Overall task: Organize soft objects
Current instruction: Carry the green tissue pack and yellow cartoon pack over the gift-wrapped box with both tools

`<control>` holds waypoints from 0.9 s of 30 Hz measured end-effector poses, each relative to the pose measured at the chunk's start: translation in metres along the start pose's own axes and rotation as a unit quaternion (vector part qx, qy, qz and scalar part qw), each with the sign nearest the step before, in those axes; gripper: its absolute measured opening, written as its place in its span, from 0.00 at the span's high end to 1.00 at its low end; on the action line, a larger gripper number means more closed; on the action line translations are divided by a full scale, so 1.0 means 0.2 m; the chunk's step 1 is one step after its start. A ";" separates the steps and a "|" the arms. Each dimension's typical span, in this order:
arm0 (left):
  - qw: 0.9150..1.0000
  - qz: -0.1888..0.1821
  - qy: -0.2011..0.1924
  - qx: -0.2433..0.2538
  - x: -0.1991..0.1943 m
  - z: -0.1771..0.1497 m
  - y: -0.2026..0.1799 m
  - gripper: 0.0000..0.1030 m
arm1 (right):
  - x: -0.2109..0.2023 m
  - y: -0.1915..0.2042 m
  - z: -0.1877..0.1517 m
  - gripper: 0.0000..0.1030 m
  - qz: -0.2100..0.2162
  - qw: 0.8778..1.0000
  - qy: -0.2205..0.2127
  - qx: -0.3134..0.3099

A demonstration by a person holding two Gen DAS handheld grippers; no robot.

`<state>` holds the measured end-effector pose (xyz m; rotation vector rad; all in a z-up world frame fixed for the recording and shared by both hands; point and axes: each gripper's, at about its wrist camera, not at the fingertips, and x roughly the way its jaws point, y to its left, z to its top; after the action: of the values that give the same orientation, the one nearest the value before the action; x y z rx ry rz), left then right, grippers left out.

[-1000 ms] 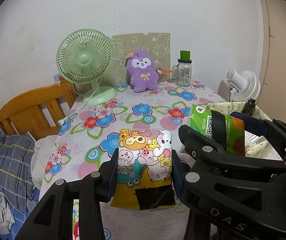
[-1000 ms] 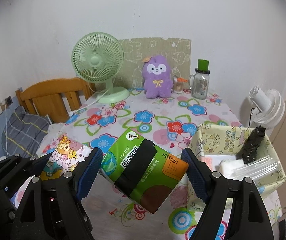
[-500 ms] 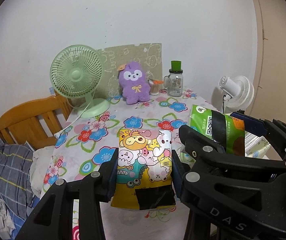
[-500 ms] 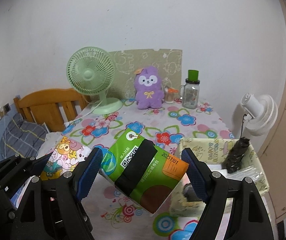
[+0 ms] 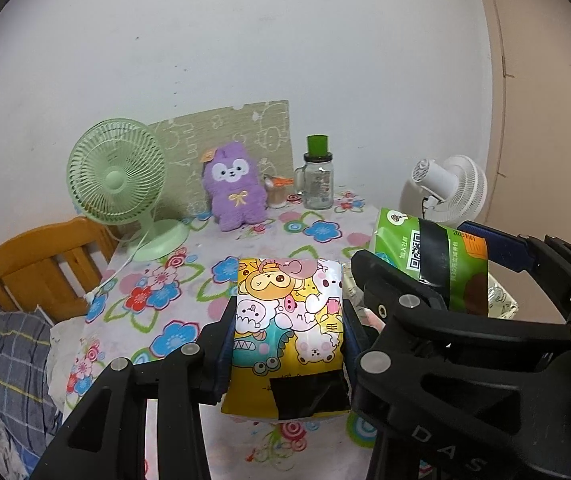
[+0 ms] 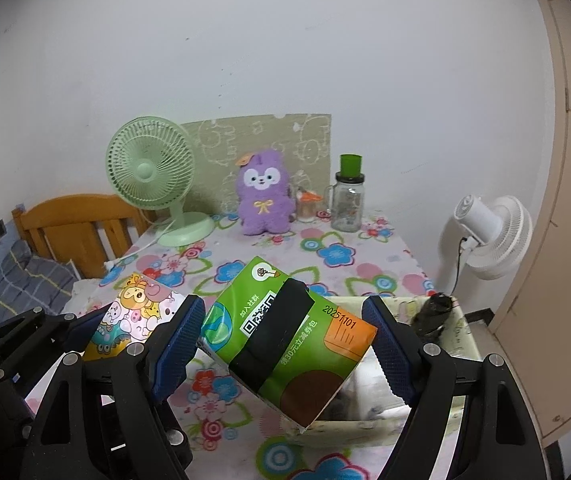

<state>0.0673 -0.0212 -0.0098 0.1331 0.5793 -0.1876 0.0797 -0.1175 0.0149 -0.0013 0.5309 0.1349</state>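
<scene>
My left gripper (image 5: 287, 332) is shut on a yellow cartoon-print tissue pack (image 5: 287, 320), held upright above the flowered table (image 5: 173, 280). My right gripper (image 6: 285, 344) is shut on a green tissue pack (image 6: 285, 332) with a black tape band, tilted, its pads pressing both ends. That green pack (image 5: 431, 256) shows at the right of the left wrist view, and the cartoon pack (image 6: 133, 316) at the left of the right wrist view. Both packs hang above the table's near end. A purple plush toy (image 6: 263, 196) sits upright at the back.
A pale fabric bin (image 6: 457, 320) stands under and right of the green pack, with a dark object (image 6: 431, 314) and white items inside. At the back are a green fan (image 6: 151, 176), a glass jar (image 6: 347, 196) and a patterned board. A white fan (image 6: 493, 236) and a wooden bed frame (image 6: 73, 224) flank the table.
Both grippers have drawn back from the table and risen, each keeping its pack. The fan, plush toy and jar look smaller and farther away.
</scene>
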 end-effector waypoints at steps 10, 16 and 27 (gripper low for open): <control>1.000 -0.020 -0.008 0.020 0.05 0.06 -0.18 0.54 | -0.03 -0.19 0.01 0.20 -0.021 1.000 -0.009 0.018; 0.999 -0.033 -0.005 0.030 0.10 0.08 -0.28 0.54 | -0.02 -0.30 -0.01 0.19 -0.037 0.999 -0.010 0.023; 0.998 -0.045 0.003 0.044 0.22 0.08 -0.45 0.54 | 0.02 -0.44 -0.05 0.19 -0.051 0.998 -0.011 0.023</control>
<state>0.0921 -0.1167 -0.0277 0.1929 0.5838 -0.3011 0.0902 -0.2054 0.0007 0.0174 0.5098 0.0224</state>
